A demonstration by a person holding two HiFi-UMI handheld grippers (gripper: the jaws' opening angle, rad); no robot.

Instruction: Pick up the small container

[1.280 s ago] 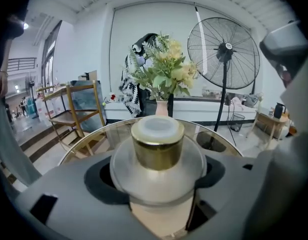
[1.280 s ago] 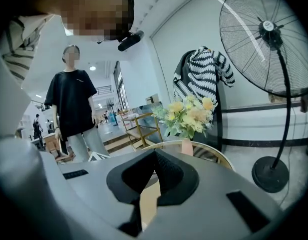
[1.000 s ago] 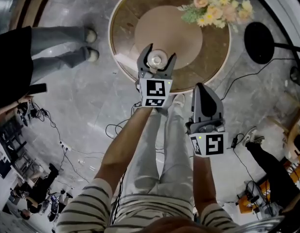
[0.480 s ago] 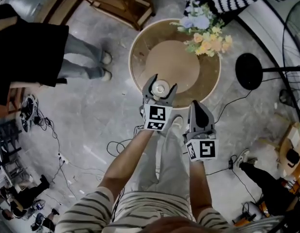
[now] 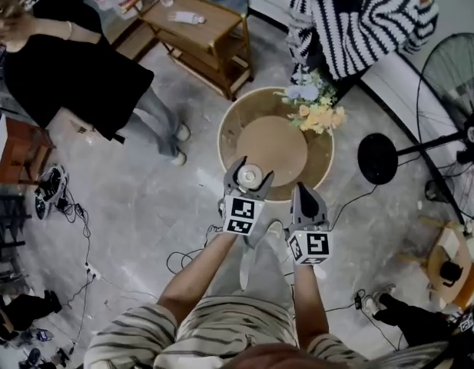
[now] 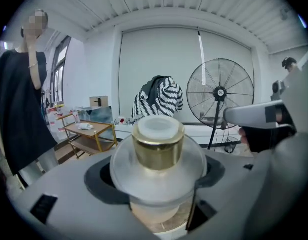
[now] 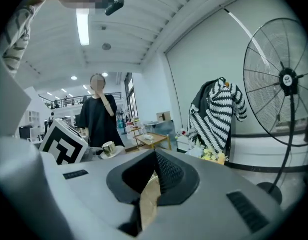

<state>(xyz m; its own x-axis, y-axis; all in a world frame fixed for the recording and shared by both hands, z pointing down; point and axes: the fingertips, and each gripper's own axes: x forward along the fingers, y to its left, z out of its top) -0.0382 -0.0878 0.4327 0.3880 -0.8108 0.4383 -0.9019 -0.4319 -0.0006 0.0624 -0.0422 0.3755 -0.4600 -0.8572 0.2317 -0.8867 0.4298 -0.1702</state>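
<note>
The small container [image 5: 250, 177] is a clear glass jar with a gold neck and a white cap. My left gripper [image 5: 252, 169] is shut on it and holds it in the air over the near rim of the round table [image 5: 323, 167]. In the left gripper view the jar [image 6: 157, 149] stands upright between the grey jaws of the left gripper [image 6: 158, 194]. My right gripper [image 5: 301, 187] hovers just to the right, shut with nothing in it. The right gripper view shows that gripper's dark pads [image 7: 166, 174] together at the tip, with the jar [image 7: 109, 148] off to the left.
A bunch of flowers [image 5: 317, 110] lies at the table's far side. A standing fan [image 5: 452, 75] with a round black base [image 5: 377, 158] is at the right. A wooden cart [image 5: 198, 37] and a person in black [image 5: 75, 75] are at the back left. Cables run across the floor.
Both grippers have risen, the left one with the jar in it. The table and floor now look smaller and farther below, and more of the room shows.
</note>
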